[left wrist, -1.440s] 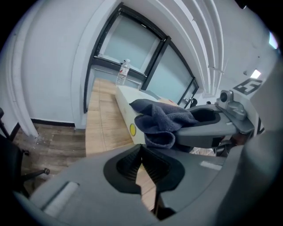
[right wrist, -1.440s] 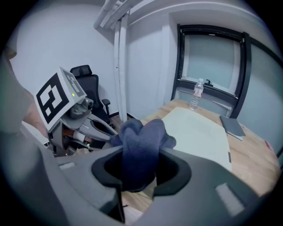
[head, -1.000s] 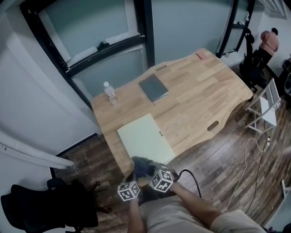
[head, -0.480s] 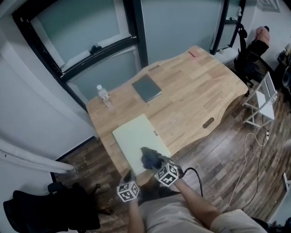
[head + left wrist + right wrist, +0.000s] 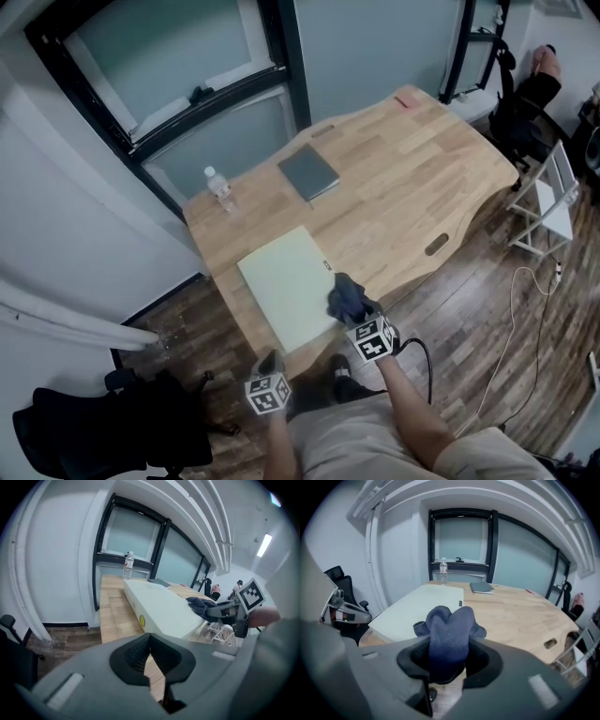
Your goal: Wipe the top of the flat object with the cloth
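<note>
A pale green flat slab (image 5: pixel 286 281) lies on the near left part of the wooden table (image 5: pixel 412 187). My right gripper (image 5: pixel 351 307) is shut on a bunched dark blue cloth (image 5: pixel 345 296), which rests at the slab's near right corner. In the right gripper view the cloth (image 5: pixel 449 631) bulges up between the jaws of the right gripper (image 5: pixel 449 663), with the slab (image 5: pixel 421 605) just beyond. My left gripper (image 5: pixel 270 364) hangs off the table's near edge, below the slab. Seen in its own view, the left gripper (image 5: pixel 150 654) is shut and empty, and the slab (image 5: pixel 161 607) and cloth (image 5: pixel 201 605) lie ahead.
A grey notebook (image 5: pixel 309 174) and a water bottle (image 5: pixel 221 187) stand at the table's far side by the window. A black chair (image 5: pixel 84 439) is at the lower left. A white rack (image 5: pixel 553 211) and a person (image 5: pixel 542 80) are at the right. A cable (image 5: pixel 417 361) trails on the floor.
My right gripper has carried the cloth from the slab's near edge rightward to its near right corner. The left gripper has stayed low by the table edge.
</note>
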### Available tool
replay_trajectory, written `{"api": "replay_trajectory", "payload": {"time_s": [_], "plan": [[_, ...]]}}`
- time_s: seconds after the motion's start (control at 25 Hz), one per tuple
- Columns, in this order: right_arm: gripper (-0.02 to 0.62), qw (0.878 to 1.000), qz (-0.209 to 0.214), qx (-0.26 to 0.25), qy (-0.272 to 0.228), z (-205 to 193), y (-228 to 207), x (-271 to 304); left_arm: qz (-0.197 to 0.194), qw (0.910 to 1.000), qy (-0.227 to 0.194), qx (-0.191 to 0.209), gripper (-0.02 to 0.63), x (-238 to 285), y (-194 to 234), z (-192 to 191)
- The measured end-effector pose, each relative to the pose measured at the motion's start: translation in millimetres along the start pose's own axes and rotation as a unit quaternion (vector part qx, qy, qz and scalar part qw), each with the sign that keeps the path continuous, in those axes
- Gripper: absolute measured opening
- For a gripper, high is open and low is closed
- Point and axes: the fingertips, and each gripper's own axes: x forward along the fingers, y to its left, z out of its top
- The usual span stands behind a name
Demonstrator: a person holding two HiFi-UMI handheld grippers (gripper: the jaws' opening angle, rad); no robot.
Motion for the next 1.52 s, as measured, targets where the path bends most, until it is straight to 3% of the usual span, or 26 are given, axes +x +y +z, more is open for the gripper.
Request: {"api": "replay_trajectory", "payload": {"time_s": [0.4, 0.6, 0.8, 0.96, 1.04, 1.12, 1.2, 1.4, 1.52], "plan": [[0.149, 0.991, -0.098, 0.086, 0.042, -45.9, -16.8, -37.9, -0.039, 0.9991, 0.003, 0.019, 0.009, -17.4, 5.1, 1.9], [0.149, 0.979, -0.136, 0.147, 0.022, -61.5, 18.3, -84.2, -0.076, 0.9955, -0.016, 0.054, 0.009, -53.6, 14.8, 8.4], [0.149, 0.975, -0.13, 0.175, -0.035, -51.1, 106.8, -124.1, -0.105, 0.9898, -0.061, 0.074, 0.009, -121.6, 37.8, 22.3], [0.149, 0.971, -0.087, 0.217, -0.046, -47.0, 178.5, -138.8, -0.121, 0.9855, -0.099, 0.067, 0.009, -162.6, 46.8, 33.8], [0.149, 0.963, -0.088, 0.251, -0.054, -54.1, 202.2, -150.4, -0.129, 0.9845, -0.106, 0.054, 0.009, -174.4, 42.9, 33.3], [0.149, 0.953, -0.1, 0.28, -0.064, -62.5, 217.3, -163.9, -0.137, 0.9834, -0.114, 0.032, 0.009, -187.6, 38.4, 33.5], [0.149, 0.952, -0.106, 0.278, -0.076, -67.4, 229.1, -177.2, -0.15, 0.981, -0.122, 0.021, 0.009, -202.4, 33.4, 29.4], [0.146, 0.954, -0.113, 0.255, -0.112, -67.6, 237.5, -207.4, -0.184, 0.9731, -0.11, 0.083, 0.009, -220.8, 15.4, 8.4], [0.143, 0.955, -0.113, 0.243, -0.123, -61.2, 236.9, -218.0, -0.197, 0.9677, -0.123, 0.098, 0.009, -230.9, 8.8, 12.7]]}}
